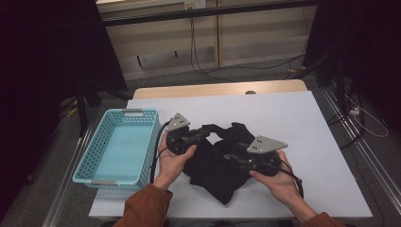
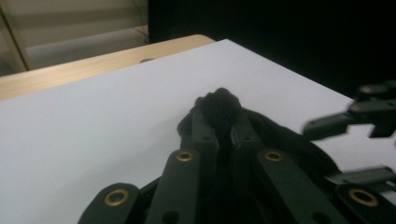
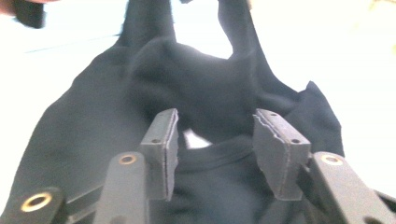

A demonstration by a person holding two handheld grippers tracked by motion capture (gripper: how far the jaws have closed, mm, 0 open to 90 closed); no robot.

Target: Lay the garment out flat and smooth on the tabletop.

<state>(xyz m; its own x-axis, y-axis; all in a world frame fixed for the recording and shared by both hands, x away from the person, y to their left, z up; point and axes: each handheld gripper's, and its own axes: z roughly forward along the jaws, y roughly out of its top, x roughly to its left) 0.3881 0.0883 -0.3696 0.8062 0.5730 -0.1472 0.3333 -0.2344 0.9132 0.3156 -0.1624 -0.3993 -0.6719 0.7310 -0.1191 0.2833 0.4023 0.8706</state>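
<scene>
I can read no text, label, brand or number anywhere here. The turquoise basket point(image 1: 118, 146) is plain, the white sheet on my bench point(image 1: 283, 118) carries no print, and the grey plates on my grippers are bare. A small pale patch on the far wall may be a sticker, but it is too small to read.
</scene>
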